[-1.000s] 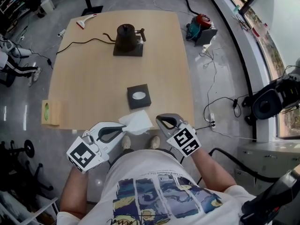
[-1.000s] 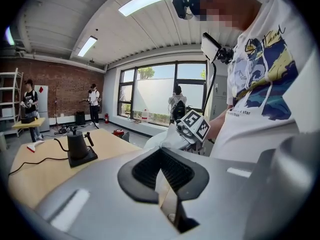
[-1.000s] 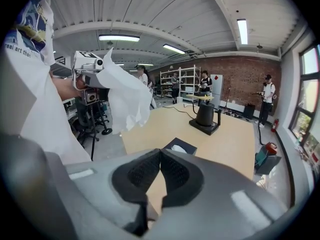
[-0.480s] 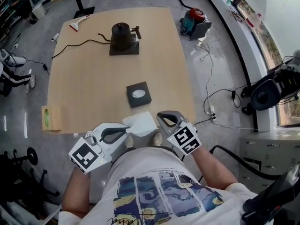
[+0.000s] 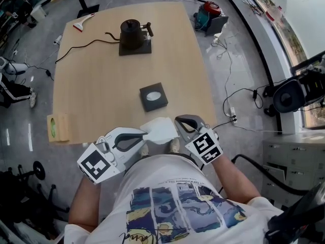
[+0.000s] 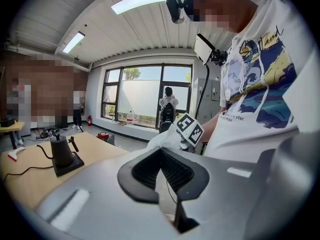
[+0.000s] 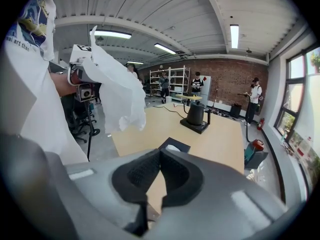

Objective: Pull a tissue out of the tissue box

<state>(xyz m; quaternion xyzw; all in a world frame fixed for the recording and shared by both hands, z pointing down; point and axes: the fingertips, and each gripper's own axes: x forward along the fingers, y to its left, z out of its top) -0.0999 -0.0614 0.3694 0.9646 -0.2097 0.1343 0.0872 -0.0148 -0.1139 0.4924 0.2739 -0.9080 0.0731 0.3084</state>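
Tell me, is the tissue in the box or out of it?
Out. The tissue hangs from the shut left claw at the near edge of the table, apart from the black tissue box.

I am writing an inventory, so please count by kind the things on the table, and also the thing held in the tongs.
Tissue box: 1
Kettle, with base and cable: 1
Red-and-white tool: 1
Tissue, held: 1
Total: 4
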